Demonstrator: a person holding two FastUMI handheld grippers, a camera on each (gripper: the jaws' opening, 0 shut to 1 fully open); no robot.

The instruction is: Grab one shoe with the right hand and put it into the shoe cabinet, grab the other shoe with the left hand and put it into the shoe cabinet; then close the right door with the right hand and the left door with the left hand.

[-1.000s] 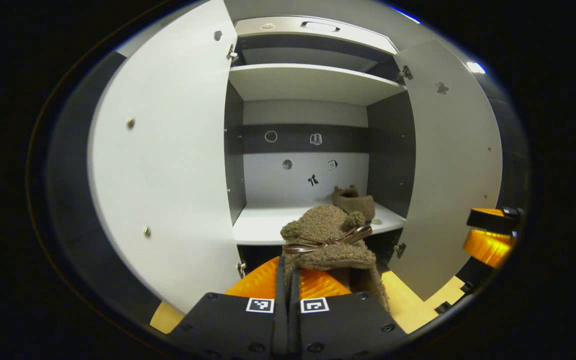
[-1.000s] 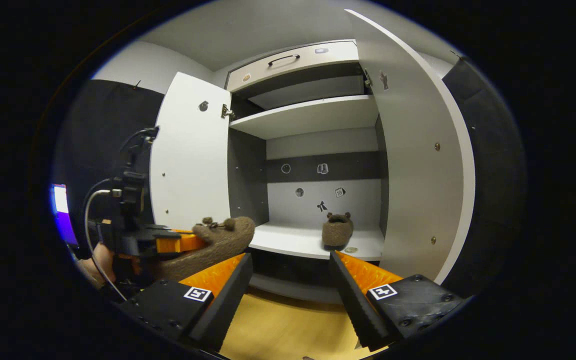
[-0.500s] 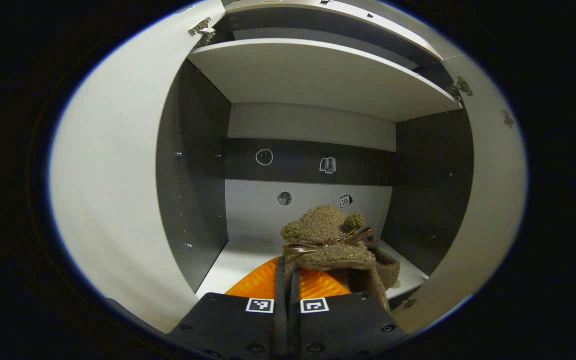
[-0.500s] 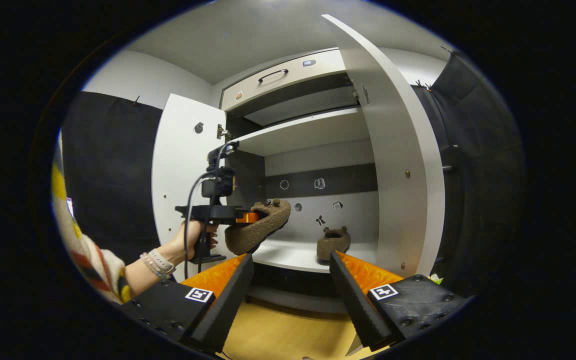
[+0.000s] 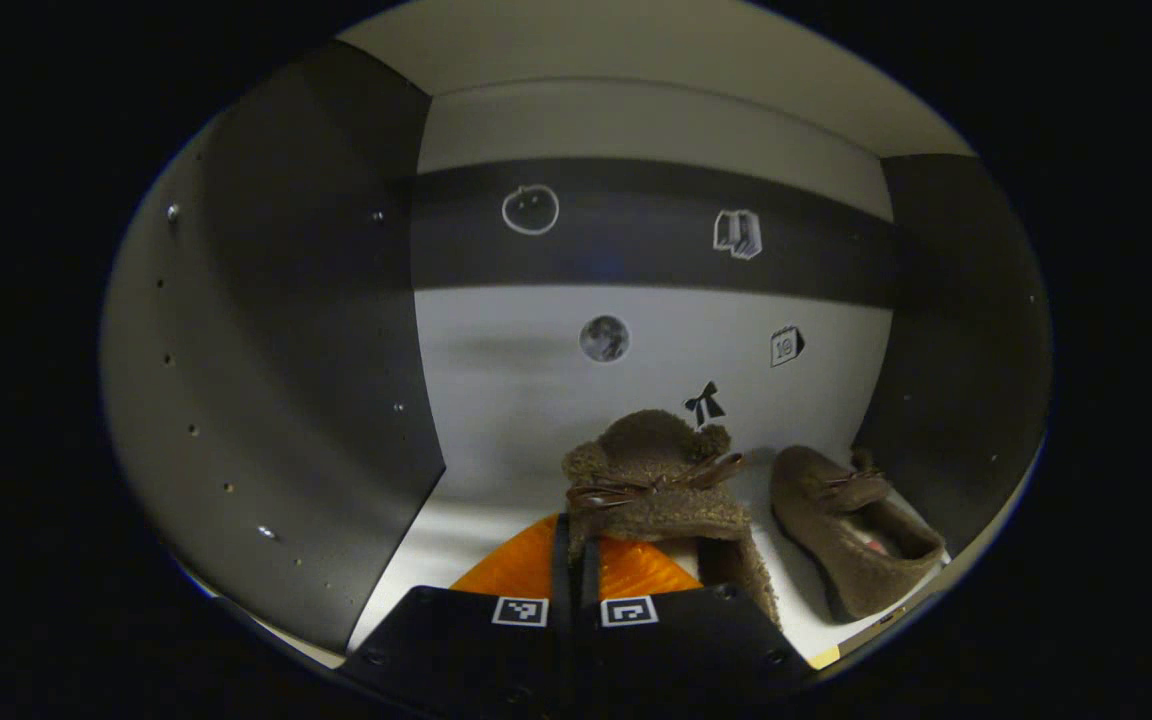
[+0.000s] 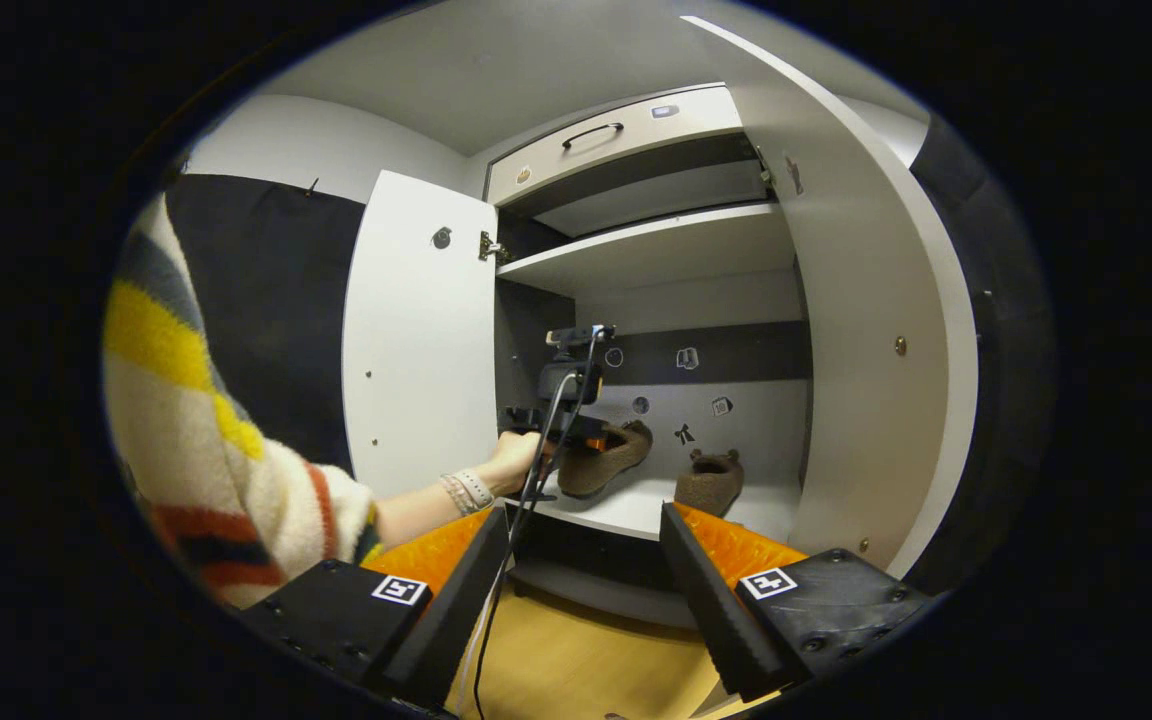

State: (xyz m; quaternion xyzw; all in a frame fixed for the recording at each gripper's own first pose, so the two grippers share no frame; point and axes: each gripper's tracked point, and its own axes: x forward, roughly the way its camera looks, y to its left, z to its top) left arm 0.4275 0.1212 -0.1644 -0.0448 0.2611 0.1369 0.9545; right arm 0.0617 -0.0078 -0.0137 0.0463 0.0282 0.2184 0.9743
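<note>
My left gripper point(image 5: 576, 532) is shut on the heel edge of a brown fuzzy shoe point(image 5: 652, 482) with a brown bow, toe pointing into the shoe cabinet. The right gripper view shows that left gripper point(image 6: 576, 428), held by a hand, carrying the shoe point(image 6: 608, 460) just above the lower shelf point(image 6: 626, 512), toe tilted up. The other brown shoe point(image 5: 851, 528) lies on the shelf to its right, toe toward the back wall; it is the second shoe point(image 6: 708, 482) in the right gripper view. My right gripper point(image 6: 581, 570) hangs open in front of the cabinet, holding nothing.
Both cabinet doors stand open: the left door point(image 6: 421, 330) and the right door point(image 6: 871, 330). An upper shelf point(image 6: 656, 250) and a drawer with a handle point(image 6: 596, 135) sit above. A striped sleeve point(image 6: 196, 440) reaches in from the left. Wooden floor point(image 6: 586, 660) lies below.
My left gripper has carried its shoe forward, from in front of the doors into the cabinet, down near the lower shelf beside the other shoe. The right gripper stayed open outside.
</note>
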